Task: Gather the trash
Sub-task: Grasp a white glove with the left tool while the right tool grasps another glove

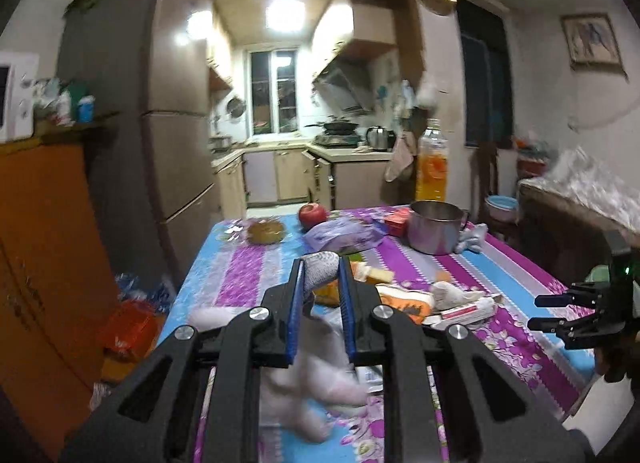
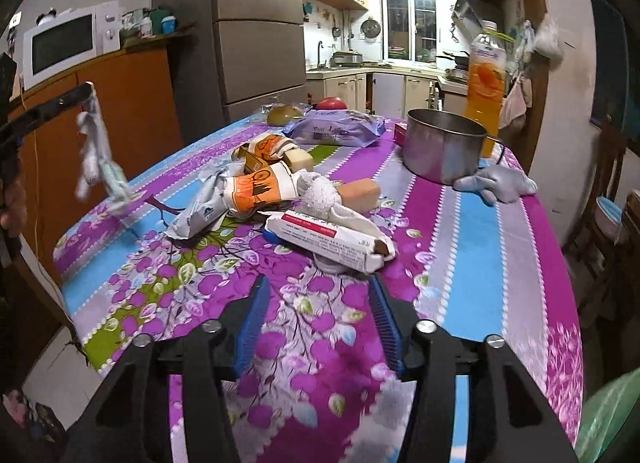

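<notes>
While the left hand-held gripper (image 1: pixel 320 263) pinches a dangling crumpled wrapper (image 2: pixel 94 151) above the tabletop (image 2: pixel 460 247), it could slip free; the right hand-held gripper (image 2: pixel 318 291) gapes empty.

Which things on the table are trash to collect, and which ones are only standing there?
Trash:
- white wrapper held by left gripper
- orange paper cup
- white packet
- crumpled tissue

Not trash, likely:
- steel pot
- juice bottle
- apple
- grey glove
</notes>
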A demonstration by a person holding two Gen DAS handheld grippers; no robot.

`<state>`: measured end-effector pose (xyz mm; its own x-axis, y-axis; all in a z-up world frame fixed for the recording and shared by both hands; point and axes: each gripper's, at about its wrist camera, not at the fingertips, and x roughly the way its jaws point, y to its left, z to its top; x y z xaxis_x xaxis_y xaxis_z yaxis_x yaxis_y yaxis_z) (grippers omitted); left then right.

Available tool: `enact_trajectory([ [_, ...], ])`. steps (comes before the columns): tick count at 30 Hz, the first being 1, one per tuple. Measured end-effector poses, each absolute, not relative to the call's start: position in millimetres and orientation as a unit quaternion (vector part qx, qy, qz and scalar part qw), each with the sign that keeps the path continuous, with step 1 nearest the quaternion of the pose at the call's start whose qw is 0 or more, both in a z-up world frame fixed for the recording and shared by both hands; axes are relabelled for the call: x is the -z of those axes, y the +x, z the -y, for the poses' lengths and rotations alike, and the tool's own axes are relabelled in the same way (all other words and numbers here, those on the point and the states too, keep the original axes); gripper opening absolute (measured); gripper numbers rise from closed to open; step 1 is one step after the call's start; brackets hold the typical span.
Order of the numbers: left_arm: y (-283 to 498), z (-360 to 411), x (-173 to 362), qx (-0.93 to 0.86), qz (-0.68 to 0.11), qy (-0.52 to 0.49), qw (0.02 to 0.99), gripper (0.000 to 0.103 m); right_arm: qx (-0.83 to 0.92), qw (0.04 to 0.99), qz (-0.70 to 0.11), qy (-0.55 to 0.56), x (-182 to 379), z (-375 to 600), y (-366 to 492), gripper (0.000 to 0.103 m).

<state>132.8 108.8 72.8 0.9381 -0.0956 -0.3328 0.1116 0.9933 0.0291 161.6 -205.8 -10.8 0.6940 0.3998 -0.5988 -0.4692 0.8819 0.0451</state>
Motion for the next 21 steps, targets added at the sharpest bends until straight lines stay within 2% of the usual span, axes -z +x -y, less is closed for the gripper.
enact_trajectory([
  [6,147,-110,-43,0.065,-0.215,0.009,0.974,0.016,-0.218,0.915,-0.332,-0.064,25,201,202,0.059],
  [7,149,-107,-37,0.073,-0.219,0.010,0.973,0.016,-0.219,0.912,-0.341,-0.063,29,201,212,0.063],
  [8,151,-104,-34,0.080,-0.223,0.009,0.972,0.016,-0.221,0.909,-0.347,-0.063,32,201,218,0.071],
  [10,153,-97,-28,0.093,-0.227,0.011,0.969,0.016,-0.222,0.904,-0.362,-0.054,40,201,234,0.074],
  [14,156,-86,-21,0.112,-0.231,0.011,0.966,0.016,-0.223,0.898,-0.377,-0.033,45,204,258,0.075],
  [19,160,-77,-14,0.124,-0.238,0.015,0.963,0.016,-0.239,0.888,-0.387,-0.070,51,186,272,0.074],
  [21,161,-75,-13,0.126,-0.241,0.012,0.962,0.016,-0.234,0.879,-0.406,-0.082,51,180,265,0.060],
])
